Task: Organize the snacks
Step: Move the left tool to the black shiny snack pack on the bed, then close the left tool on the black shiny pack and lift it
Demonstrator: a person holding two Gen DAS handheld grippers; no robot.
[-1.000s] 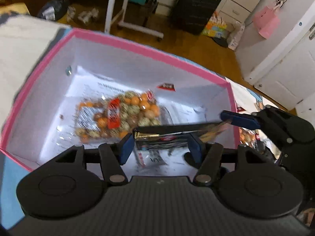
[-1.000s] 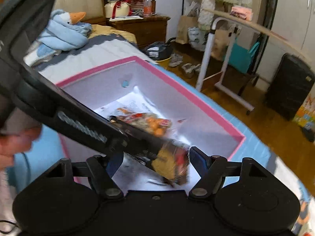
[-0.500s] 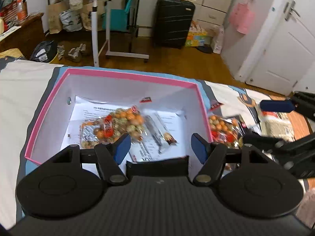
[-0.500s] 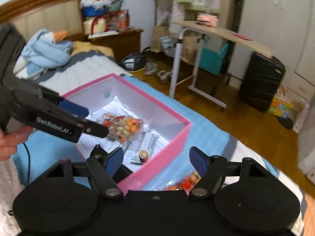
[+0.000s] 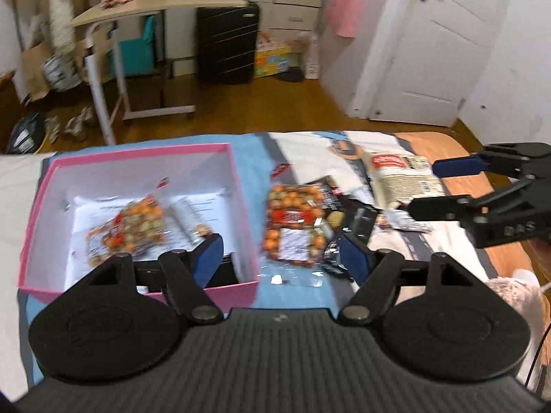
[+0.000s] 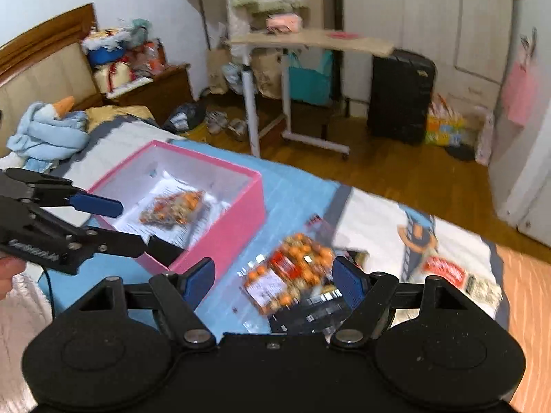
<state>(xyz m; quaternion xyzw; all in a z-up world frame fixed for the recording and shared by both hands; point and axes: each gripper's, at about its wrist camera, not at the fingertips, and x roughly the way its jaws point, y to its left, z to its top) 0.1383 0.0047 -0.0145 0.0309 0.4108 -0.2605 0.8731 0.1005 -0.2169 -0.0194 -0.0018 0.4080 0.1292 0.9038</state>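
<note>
A pink box [image 5: 137, 153] with white inside stands on the bed at the left. In it lie a bag of orange nuts [image 5: 127, 227] and a slim packet [image 5: 187, 216]. Right of the box a second nut bag [image 5: 292, 227] rests on dark packets [image 5: 358, 216], with a beige bag [image 5: 399, 179] beyond. My left gripper [image 5: 280, 258] hovers over the box's near right corner, its jaws opening with nothing between them. My right gripper [image 6: 272, 280] is open and empty above the second nut bag [image 6: 296, 272]. The right wrist view also shows the box [image 6: 220, 237] and the left gripper [image 6: 149, 229].
The bed's far edge drops to a wooden floor with a rolling desk [image 5: 155, 3], a black suitcase [image 5: 227, 44] and a white door [image 5: 434, 44]. A blue plush toy [image 6: 48, 130] lies near the headboard. A hand [image 6: 7, 275] holds the left gripper.
The slim packet left my left gripper and lies in the box. Both grippers pulled up and away to the right, and now look at the loose snacks beside the box.
</note>
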